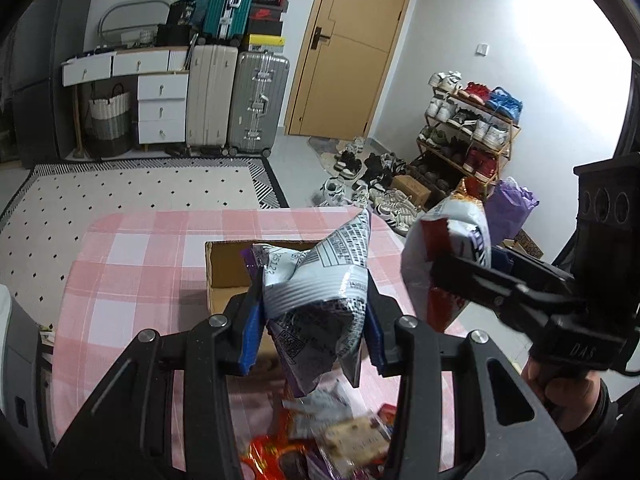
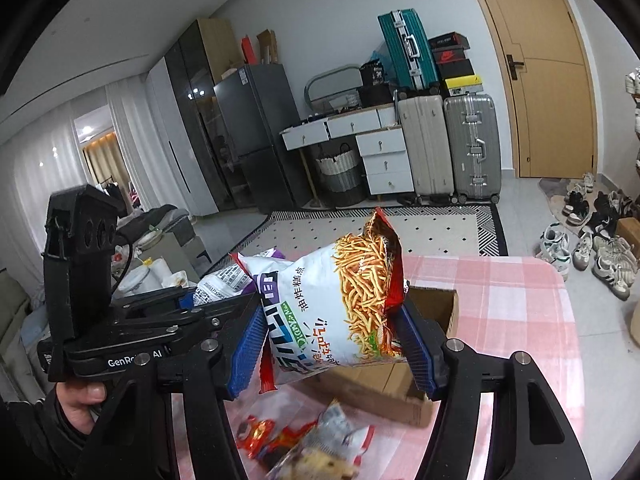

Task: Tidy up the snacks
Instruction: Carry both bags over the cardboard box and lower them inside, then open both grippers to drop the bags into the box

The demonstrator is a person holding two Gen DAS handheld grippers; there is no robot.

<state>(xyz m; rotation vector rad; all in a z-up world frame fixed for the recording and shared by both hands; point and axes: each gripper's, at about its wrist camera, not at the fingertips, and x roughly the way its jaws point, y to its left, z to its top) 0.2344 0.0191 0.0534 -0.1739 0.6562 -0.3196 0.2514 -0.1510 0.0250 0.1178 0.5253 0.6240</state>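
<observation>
My left gripper is shut on a white and purple snack bag, held above the near edge of an open cardboard box on the pink checked tablecloth. My right gripper is shut on a white and red bag of fried sticks, also held in the air over the box. The right gripper's bag shows in the left wrist view; the left gripper's bag shows in the right wrist view. Loose snack packets lie on the cloth below both grippers, also visible in the right wrist view.
Beyond the table lie a dotted rug, suitcases, a white drawer unit and a door. A shoe rack and loose shoes stand to the right. A fridge stands at the back left.
</observation>
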